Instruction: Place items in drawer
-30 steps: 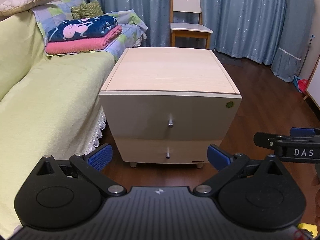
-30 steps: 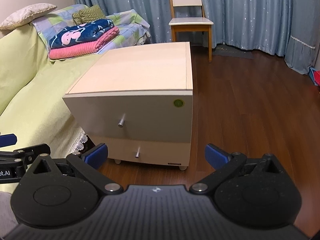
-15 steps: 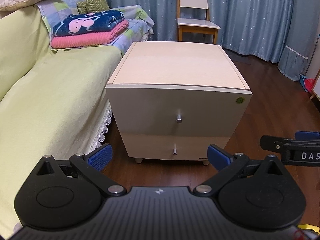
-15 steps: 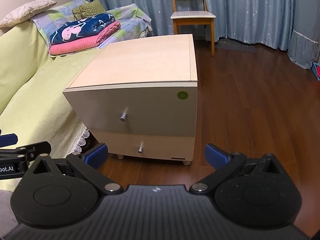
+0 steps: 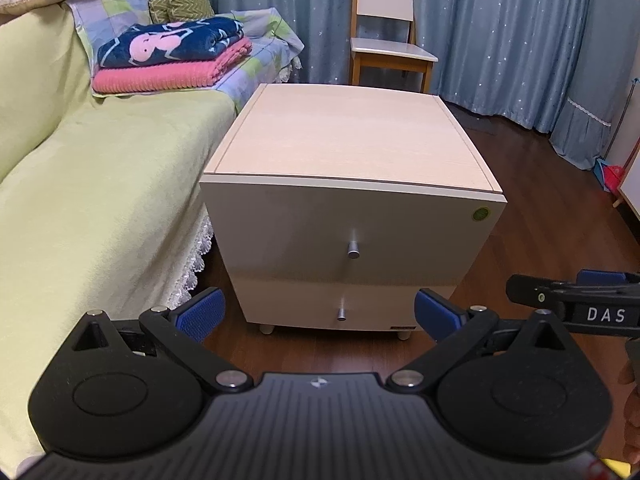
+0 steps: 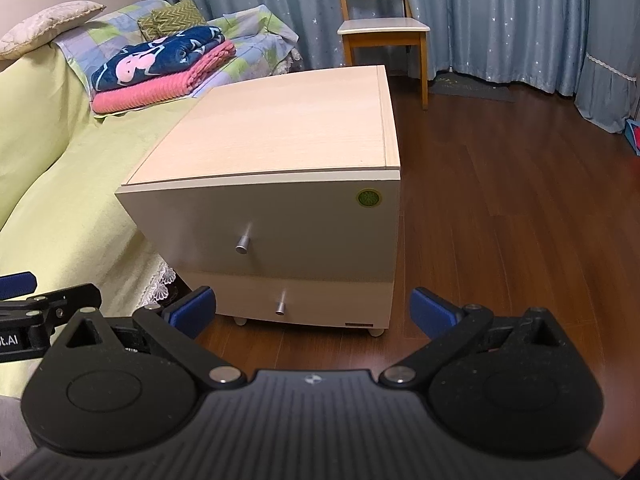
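- Left wrist view: the left claw point(image 5: 318, 312) is spread wide with nothing between its blue pads point(image 5: 202, 312). Ahead stands a pale nightstand point(image 5: 352, 152) on a dark wood floor point(image 5: 560, 208). Its upper drawer point(image 5: 352, 224) and lower drawer point(image 5: 340, 304) are both closed, each with a small metal knob point(image 5: 353, 249). The top of the nightstand is bare.
- Left wrist view, surroundings: a green-covered sofa point(image 5: 92, 200) sits just beside the nightstand's left edge, bearing folded blankets point(image 5: 172, 56). A chair point(image 5: 388, 40) stands before blue curtains point(image 5: 500, 32) behind. The right claw point(image 5: 576, 304) enters at the right margin, over open floor.
- Right wrist view: the right claw point(image 6: 312, 312) is likewise fully spread and carries nothing. The nightstand point(image 6: 280, 136) appears left of centre, drawers shut, a round green sticker point(image 6: 368, 199) at the upper front corner.
- Right wrist view, clearance: the floor point(image 6: 500, 200) lies open to the right of the nightstand; the left claw point(image 6: 36, 312) shows at the left margin, near the sofa point(image 6: 52, 176).
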{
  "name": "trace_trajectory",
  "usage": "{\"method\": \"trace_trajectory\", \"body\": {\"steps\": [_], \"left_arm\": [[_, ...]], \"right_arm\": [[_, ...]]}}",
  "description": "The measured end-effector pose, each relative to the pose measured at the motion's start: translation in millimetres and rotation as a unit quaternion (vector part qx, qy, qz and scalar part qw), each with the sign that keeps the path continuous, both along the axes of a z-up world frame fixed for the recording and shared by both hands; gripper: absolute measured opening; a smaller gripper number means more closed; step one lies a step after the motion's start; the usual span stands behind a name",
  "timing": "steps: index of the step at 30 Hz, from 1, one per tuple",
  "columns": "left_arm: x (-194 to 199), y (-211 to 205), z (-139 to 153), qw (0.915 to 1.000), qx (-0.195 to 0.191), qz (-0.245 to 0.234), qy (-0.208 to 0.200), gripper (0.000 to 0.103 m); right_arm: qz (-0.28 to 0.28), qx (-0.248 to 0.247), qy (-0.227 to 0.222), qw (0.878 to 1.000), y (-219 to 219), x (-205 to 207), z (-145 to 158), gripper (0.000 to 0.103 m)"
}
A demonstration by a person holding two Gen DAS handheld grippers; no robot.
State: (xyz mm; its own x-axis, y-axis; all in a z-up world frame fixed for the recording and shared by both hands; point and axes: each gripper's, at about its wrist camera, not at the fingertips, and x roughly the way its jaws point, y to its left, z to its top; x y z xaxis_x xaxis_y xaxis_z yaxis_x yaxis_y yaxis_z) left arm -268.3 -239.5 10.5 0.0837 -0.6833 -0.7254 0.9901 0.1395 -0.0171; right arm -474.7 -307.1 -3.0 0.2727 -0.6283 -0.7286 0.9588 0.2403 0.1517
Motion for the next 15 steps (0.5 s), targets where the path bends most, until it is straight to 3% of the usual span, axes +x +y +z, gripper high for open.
{"method": "trace_trajectory", "body": {"steps": [9, 15], "left_arm": [[-4, -21, -9, 0.9999, 0.005, -0.008, -0.013, 0.102], [-8, -33, -18, 0.9992, -0.025, -0.015, -0.029, 0.102]], "right_arm": [[-0.012, 0.007, 0.005, 1.000, -11, 0, -7, 0.102], [-0.018, 0.006, 0.003, 1.000, -19, 1, -16, 0.102]]}}
